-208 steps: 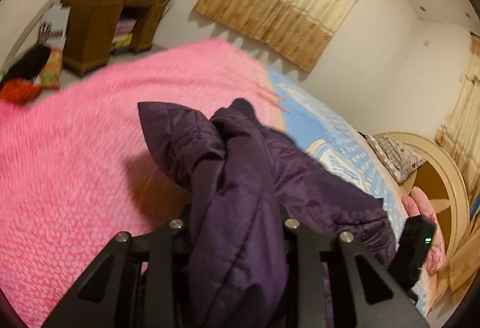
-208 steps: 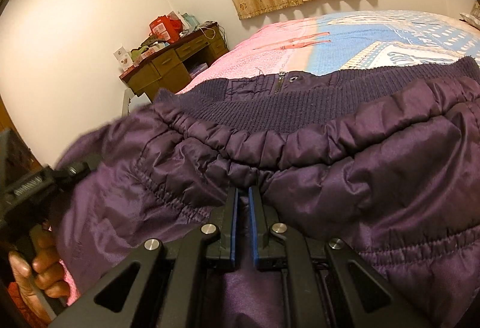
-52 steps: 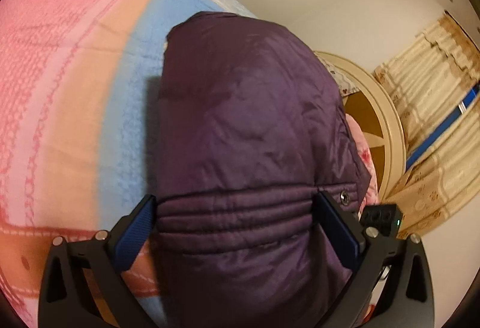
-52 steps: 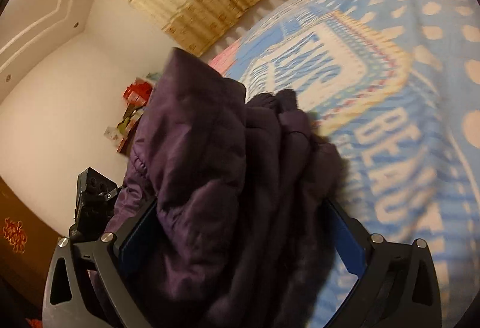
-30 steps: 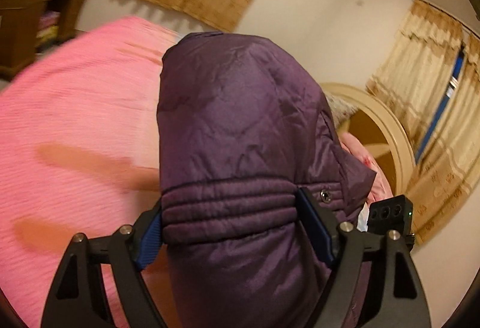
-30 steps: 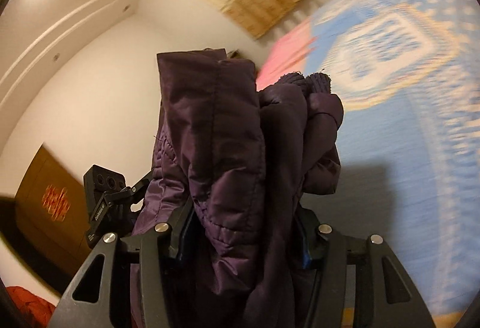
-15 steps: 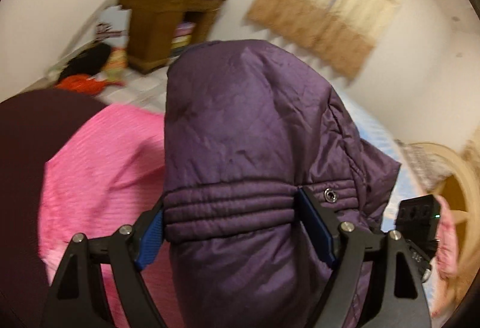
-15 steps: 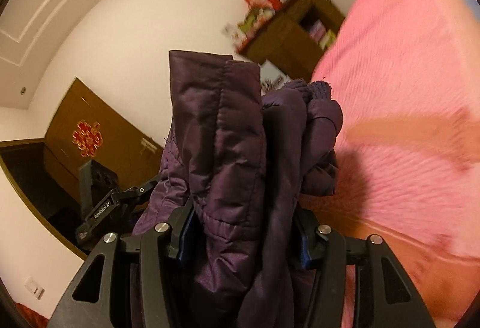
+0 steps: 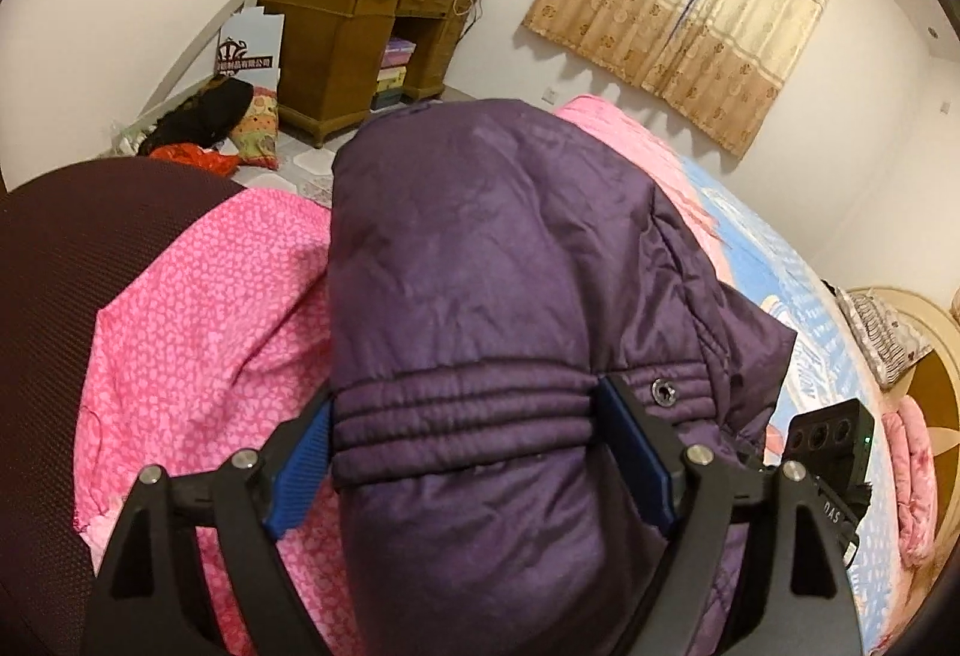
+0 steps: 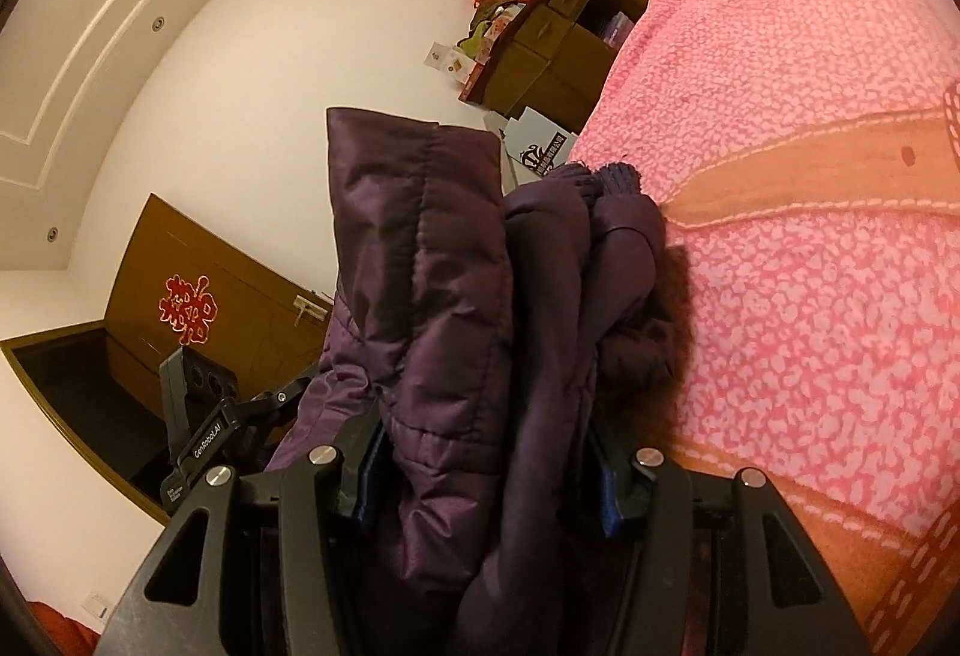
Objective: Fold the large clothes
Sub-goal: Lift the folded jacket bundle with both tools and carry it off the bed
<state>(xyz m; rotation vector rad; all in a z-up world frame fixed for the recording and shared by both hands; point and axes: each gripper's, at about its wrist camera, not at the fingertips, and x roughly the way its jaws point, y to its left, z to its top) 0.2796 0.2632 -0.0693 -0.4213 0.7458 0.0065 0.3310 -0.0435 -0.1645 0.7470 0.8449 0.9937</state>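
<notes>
Both claws clamp folded jacket (image 9: pixel 480 266): left claw (image 9: pixel 468 416), right claw (image 10: pixel 486 470). Bundle's long axis points forward; pink bed (image 9: pixel 198 308) directly below you.

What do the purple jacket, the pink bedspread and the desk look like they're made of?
Purple jacket: probably padded nylon or polyester shell; faint sheen, stitched quilting, fine creases, metal snap, ribbed knit cuff.
Pink bedspread: soft, matte fleece or plush, seemingly; nubbly mottled surface, no shine.
Desk: brown wood or wood veneer, semi-gloss; which one the look leaves open.

Home bedroom: bed (image 9: pixel 198 296), curtains (image 9: pixel 690 14), wooden desk (image 9: pixel 354 32)
</notes>
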